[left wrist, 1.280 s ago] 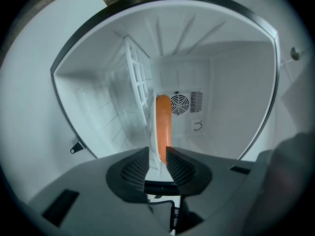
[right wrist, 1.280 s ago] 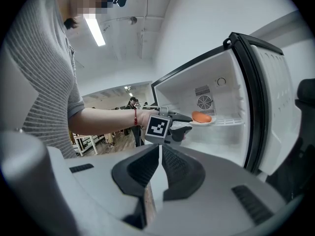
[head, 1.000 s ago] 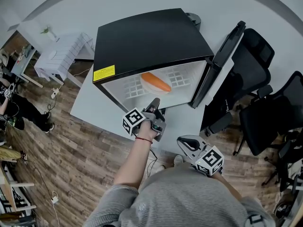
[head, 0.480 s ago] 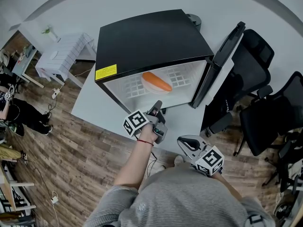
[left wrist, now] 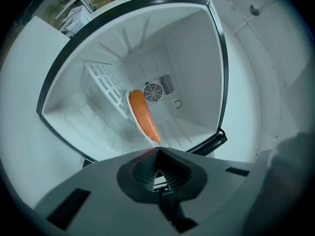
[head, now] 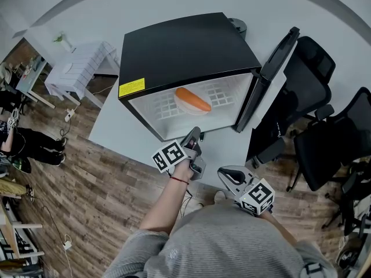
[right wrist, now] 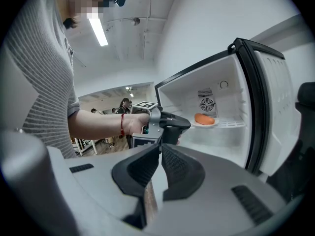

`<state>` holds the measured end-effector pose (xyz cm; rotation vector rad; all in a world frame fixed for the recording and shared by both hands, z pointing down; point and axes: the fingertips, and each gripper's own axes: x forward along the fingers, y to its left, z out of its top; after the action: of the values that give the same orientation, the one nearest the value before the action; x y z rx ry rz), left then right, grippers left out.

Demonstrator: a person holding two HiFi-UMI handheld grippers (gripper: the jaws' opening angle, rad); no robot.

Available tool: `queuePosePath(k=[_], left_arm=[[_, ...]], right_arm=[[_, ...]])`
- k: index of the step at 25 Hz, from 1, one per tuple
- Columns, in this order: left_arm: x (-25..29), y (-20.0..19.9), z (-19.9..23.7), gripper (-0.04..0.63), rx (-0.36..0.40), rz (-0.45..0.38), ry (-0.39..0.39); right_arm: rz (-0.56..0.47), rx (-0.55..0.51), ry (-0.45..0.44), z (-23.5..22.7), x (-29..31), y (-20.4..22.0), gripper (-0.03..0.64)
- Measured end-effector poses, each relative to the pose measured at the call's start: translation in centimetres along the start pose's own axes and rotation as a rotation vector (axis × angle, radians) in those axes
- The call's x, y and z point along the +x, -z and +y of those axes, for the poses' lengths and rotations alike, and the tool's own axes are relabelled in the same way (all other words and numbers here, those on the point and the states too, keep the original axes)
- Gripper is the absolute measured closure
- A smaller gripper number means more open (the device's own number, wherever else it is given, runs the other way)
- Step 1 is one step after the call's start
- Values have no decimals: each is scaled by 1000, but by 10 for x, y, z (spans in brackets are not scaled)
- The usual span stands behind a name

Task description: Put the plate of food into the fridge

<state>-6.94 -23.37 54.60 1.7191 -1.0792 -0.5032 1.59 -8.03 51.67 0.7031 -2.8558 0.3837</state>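
Drawn back a little from the fridge mouth since a second ago, the left gripper hangs just outside the opening, its fingers pressed together on nothing. The plate of food, an orange piece on a white plate, sits on the wire shelf inside the fridge, well apart from both grippers. The door stands open to the right. The right gripper is held low near the person's body, its fingers also closed and empty. Only the left gripper view shows the round fan grille in the back wall behind the plate. Only the right gripper view shows the red band on the left wrist. Only the head view shows the yellow label on the fridge's black top, the pale counter under it and the office chairs beside it.
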Motion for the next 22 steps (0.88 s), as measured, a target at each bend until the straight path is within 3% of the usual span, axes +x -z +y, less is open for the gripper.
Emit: queuePosePath(k=[11, 22], left_arm=[[-23, 22, -13, 584, 103, 35, 19], [-38, 45, -37, 584, 342, 61, 37]], right_arm=[[-4, -7, 1, 4, -2, 0, 598], [-10, -13, 0, 4, -1, -2, 598]])
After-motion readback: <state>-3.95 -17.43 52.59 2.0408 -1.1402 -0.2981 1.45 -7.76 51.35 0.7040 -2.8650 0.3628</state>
